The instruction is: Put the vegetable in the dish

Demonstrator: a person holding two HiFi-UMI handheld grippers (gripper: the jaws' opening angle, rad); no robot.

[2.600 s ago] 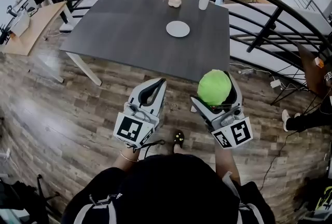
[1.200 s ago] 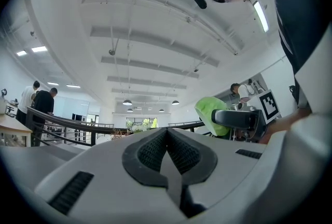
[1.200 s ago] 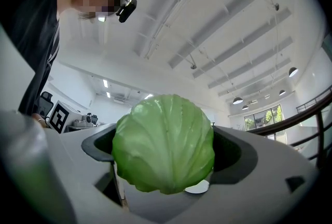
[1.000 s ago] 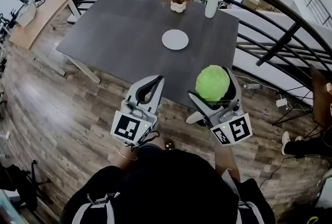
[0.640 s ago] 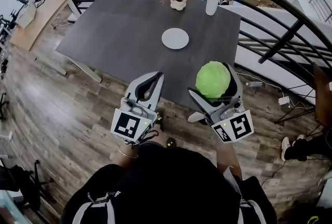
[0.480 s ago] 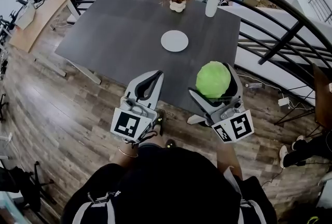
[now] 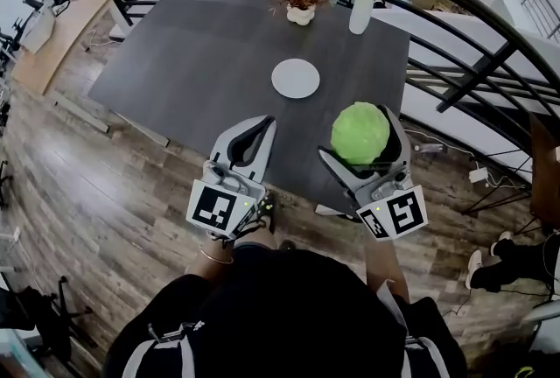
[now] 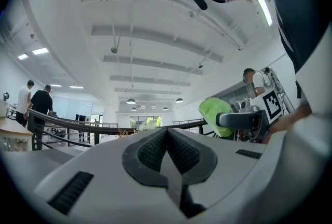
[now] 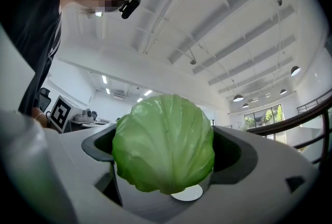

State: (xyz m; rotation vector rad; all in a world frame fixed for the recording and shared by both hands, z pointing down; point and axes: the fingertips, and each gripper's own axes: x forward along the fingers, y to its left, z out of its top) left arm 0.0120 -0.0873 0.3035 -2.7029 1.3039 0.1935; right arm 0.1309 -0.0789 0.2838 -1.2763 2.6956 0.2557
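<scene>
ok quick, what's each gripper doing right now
left gripper: closed, holding nothing
right gripper: closed on the green cabbage

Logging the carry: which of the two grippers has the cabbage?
The right gripper, jaws closed on the green cabbage; the left gripper is shut with nothing between its jaws.

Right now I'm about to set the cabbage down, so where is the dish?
In the head view the white dish lies near the middle of the dark table, ahead and left of the held cabbage, short of the flower pot.
</scene>
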